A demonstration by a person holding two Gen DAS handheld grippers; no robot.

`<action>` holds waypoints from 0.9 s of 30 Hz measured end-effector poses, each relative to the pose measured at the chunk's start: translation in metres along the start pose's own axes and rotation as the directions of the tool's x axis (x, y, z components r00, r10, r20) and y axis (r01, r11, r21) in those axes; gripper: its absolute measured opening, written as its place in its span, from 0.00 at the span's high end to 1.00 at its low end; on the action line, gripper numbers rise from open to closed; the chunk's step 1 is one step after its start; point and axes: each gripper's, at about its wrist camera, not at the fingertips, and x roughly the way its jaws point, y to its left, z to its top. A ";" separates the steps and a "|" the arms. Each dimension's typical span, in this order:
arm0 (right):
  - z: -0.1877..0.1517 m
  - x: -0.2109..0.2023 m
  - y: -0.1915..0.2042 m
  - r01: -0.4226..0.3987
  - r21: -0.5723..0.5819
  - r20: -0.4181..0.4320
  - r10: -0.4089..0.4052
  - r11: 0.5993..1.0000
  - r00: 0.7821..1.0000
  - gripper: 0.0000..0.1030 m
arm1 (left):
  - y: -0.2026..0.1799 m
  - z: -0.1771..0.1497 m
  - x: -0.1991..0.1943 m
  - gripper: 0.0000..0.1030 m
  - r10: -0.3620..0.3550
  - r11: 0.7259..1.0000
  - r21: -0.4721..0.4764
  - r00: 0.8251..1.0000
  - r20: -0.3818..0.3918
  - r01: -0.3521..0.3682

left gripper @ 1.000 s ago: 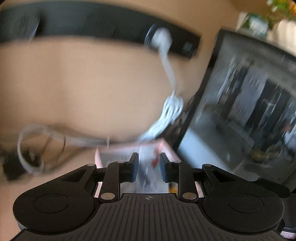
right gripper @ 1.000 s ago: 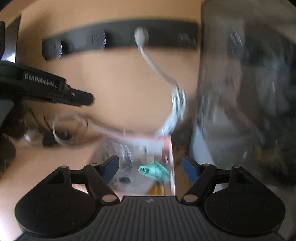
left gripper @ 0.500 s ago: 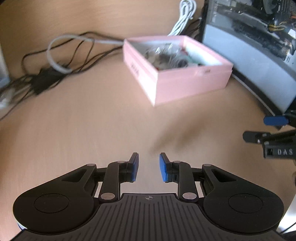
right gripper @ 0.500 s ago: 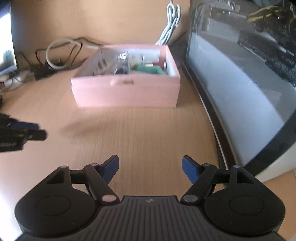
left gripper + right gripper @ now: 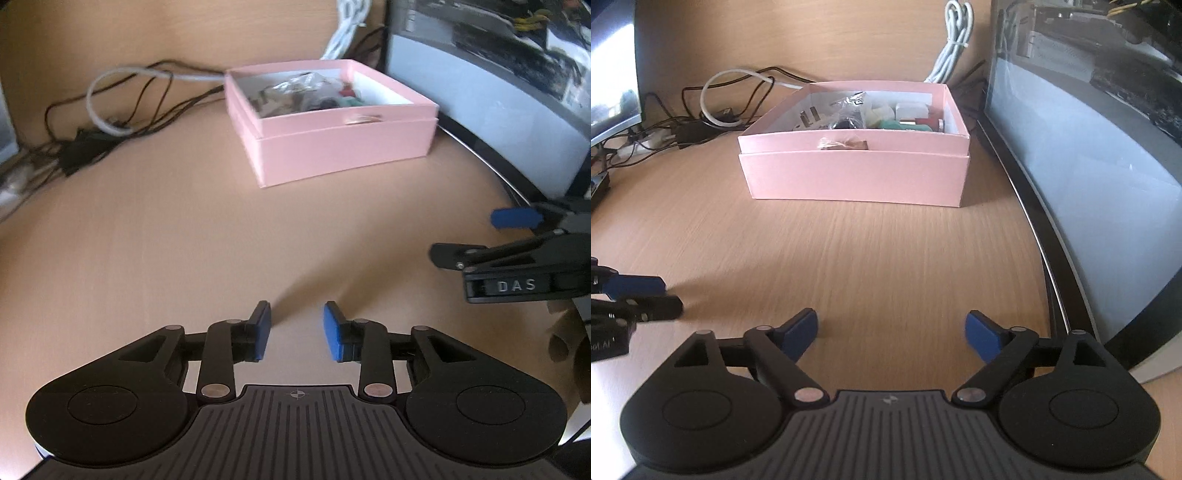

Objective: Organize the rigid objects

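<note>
A pink box (image 5: pixel 343 147) (image 5: pixel 855 177) stands on the wooden desk, holding several small items: a clear bag, white blocks, a green piece and a red one. My left gripper (image 5: pixel 297 330) hovers low over bare desk in front of the box, its jaws opening with nothing between them. My right gripper (image 5: pixel 890 332) is also low over the desk, nearer the monitor, jaws opening wide and empty. The right gripper's fingertips (image 5: pixel 513 218) show at the right edge of the left wrist view. The left gripper's fingertips (image 5: pixel 635 286) show at the left edge of the right wrist view.
A curved monitor (image 5: pixel 1089 166) (image 5: pixel 498 92) stands close on the right of the box. Black and white cables (image 5: pixel 110 107) (image 5: pixel 713 110) tangle behind the box on the left. A bundled white cable (image 5: pixel 955 44) hangs at the back. Another screen (image 5: pixel 611 74) sits far left.
Both grippers came down from above the box to low over the desk in front of it. The jaws of both have spread wider.
</note>
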 end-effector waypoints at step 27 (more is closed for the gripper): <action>0.001 0.020 0.000 0.042 0.050 0.124 -0.048 0.998 0.991 0.00 | -0.010 -0.002 0.027 0.50 0.180 0.972 -0.189 0.957 0.226 -0.138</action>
